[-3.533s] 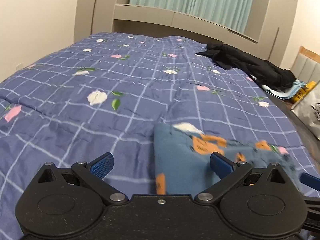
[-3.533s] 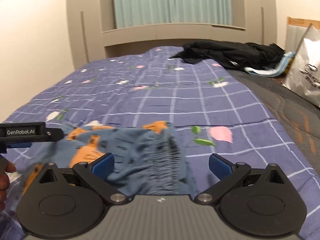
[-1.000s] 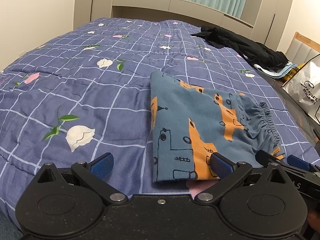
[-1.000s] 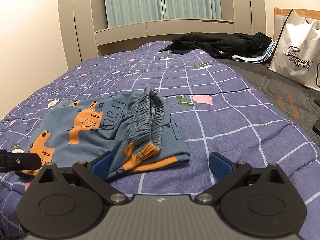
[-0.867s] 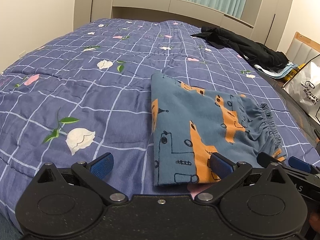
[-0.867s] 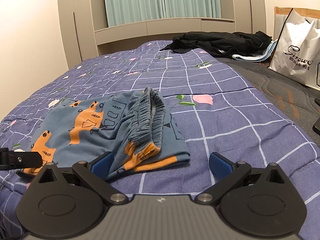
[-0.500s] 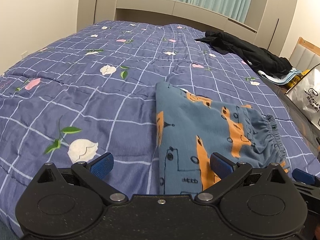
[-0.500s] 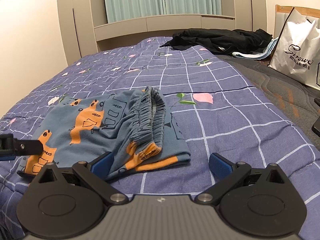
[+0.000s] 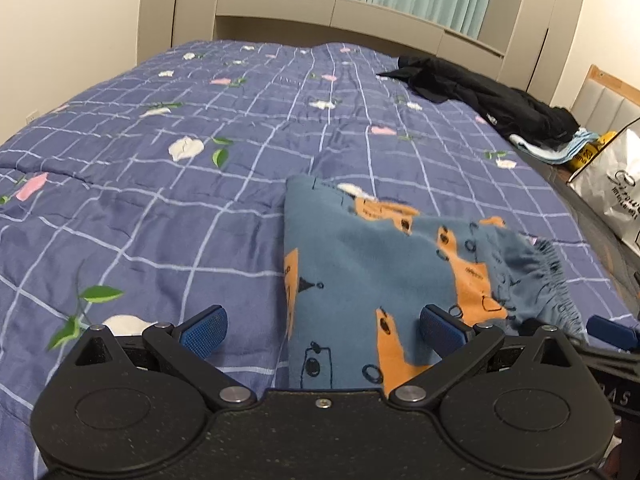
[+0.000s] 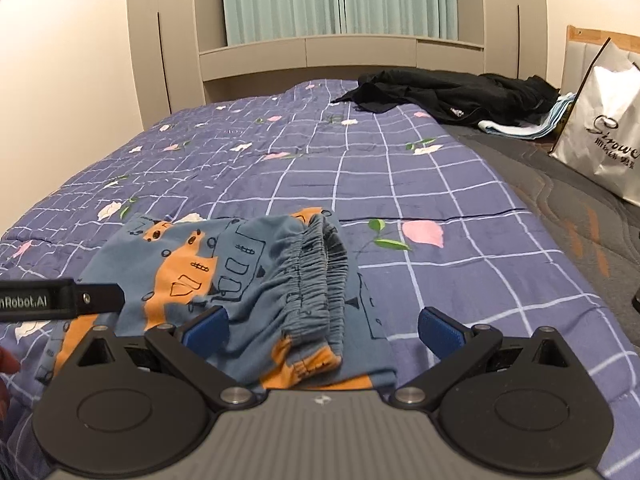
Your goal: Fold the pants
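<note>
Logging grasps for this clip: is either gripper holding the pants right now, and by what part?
Nothing is held. Left gripper and right gripper are both open over the pants.

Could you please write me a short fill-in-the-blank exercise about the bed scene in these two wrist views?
1. The pants lie on a quilt printed with ____.
2. Both the left gripper and the right gripper have their jaws ____.
3. The heap of clothes at the far end of the bed is ____ in colour.
4. The bag stands to the ____ of the bed.

Missing words: flowers; open; black; right
</note>
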Tool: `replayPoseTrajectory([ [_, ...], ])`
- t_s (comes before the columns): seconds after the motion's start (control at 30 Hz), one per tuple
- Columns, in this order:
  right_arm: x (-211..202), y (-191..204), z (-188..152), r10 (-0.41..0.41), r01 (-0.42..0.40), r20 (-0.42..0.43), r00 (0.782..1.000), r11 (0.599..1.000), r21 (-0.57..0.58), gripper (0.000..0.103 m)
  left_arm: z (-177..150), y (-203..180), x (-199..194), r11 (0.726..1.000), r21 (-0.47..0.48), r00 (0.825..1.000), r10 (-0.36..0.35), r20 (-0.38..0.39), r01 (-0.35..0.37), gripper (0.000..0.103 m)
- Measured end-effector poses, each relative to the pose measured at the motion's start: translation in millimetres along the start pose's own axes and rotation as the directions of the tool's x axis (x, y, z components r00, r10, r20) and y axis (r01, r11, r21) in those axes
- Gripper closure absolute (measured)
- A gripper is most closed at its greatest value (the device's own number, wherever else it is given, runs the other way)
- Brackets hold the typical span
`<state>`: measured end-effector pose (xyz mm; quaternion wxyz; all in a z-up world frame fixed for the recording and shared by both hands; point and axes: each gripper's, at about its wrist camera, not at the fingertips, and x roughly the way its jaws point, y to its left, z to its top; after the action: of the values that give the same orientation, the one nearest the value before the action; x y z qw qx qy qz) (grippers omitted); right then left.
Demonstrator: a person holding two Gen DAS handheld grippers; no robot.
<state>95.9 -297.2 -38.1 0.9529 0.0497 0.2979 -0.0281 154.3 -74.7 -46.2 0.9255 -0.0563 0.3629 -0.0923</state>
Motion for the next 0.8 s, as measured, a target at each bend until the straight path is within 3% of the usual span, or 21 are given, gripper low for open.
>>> replayPoseTrajectory([
  [0.57, 16.3, -8.0, -4.6, 0.033, -0.031, -0.034, 0.999, 0.999, 0.036, 0.0, -7.1, 5.3, 8.4, 1.0, -0.024, 1.0, -0.009, -0.017, 0.009, 0.0],
  [0.8, 14.2, -13.4, -9.0, 0.069, -0.067, -0.023, 0.997, 0.996, 0.066, 0.0, -3.0, -0.4, 9.9, 1.0, -0.015, 0.998, 0.026, -0.052, -0.027, 0.0],
])
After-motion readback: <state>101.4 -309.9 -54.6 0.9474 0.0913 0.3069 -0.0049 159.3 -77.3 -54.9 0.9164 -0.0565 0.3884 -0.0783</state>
